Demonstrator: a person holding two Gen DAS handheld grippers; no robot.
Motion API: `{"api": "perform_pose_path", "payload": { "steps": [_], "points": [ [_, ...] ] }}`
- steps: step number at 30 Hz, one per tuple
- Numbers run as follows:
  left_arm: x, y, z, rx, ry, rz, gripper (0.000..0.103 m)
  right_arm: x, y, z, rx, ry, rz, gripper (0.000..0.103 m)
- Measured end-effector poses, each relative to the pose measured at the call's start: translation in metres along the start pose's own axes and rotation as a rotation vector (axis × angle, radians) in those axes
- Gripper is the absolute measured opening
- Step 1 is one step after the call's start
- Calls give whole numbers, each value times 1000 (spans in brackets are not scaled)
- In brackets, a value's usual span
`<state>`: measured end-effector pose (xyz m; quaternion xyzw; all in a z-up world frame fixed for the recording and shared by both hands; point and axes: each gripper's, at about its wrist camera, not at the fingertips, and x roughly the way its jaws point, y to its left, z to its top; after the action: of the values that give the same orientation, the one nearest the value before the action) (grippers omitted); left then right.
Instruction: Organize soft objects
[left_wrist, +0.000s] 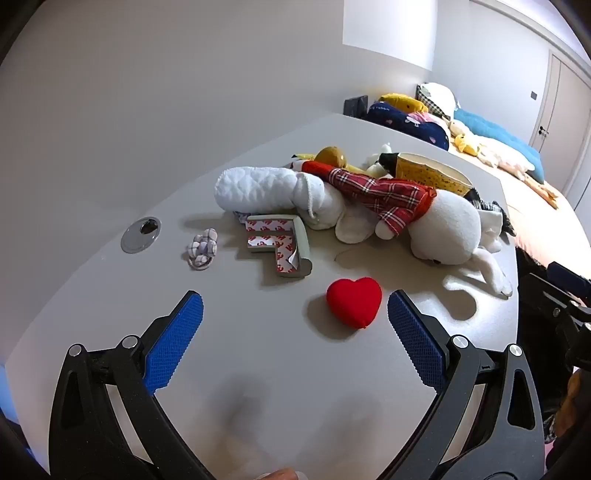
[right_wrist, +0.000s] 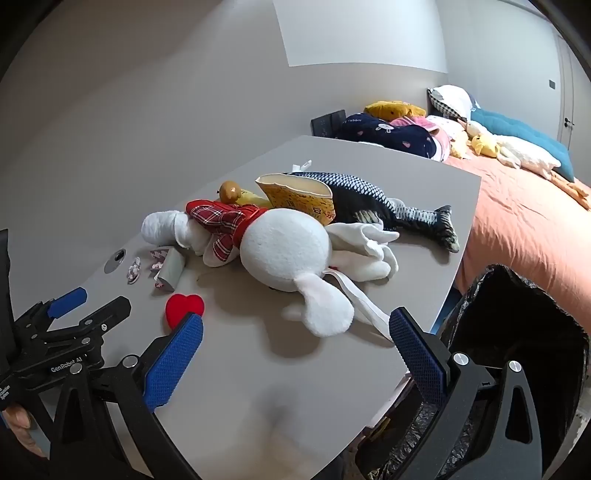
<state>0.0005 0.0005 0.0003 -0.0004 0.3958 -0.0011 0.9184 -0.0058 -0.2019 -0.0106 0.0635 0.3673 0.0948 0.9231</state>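
On the grey table (left_wrist: 258, 369) a red plush heart (left_wrist: 354, 301) lies just inside the right fingertip of my open left gripper (left_wrist: 295, 299), untouched. Behind it sprawls a white plush rabbit (left_wrist: 443, 229) in a red plaid shirt, beside a rolled white quilted cloth (left_wrist: 255, 188). In the right wrist view my right gripper (right_wrist: 295, 319) hangs open and empty over the table's near edge, in front of the rabbit (right_wrist: 288, 251), whose ear lies close to the right finger. The heart (right_wrist: 184, 308) sits by its left fingertip. My left gripper (right_wrist: 94, 301) shows at the far left.
A grey corner guard (left_wrist: 280, 240), a small fabric hair tie (left_wrist: 202, 247) and a metal cable grommet (left_wrist: 141, 229) lie to the left. A yellow paper bag (right_wrist: 299, 195) and a dark fish plush (right_wrist: 388, 203) lie behind the rabbit. An open black bag (right_wrist: 517, 325) stands off the table's right edge, before a bed (right_wrist: 517, 221).
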Motion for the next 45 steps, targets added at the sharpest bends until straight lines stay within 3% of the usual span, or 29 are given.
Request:
{"api": "perform_pose_path", "payload": {
  "steps": [31,38,45],
  "points": [
    [-8,0,3,6,-22,-3,97,-4,-1,-2,1,2,-2,100],
    [-3,5,2,-22,0,-54,97,-4,-1,-2,1,2,-2,100],
    [-7,4,2,-10,-19,-45,97,-5,-2,-3,4,2,-2,100]
  ]
}}
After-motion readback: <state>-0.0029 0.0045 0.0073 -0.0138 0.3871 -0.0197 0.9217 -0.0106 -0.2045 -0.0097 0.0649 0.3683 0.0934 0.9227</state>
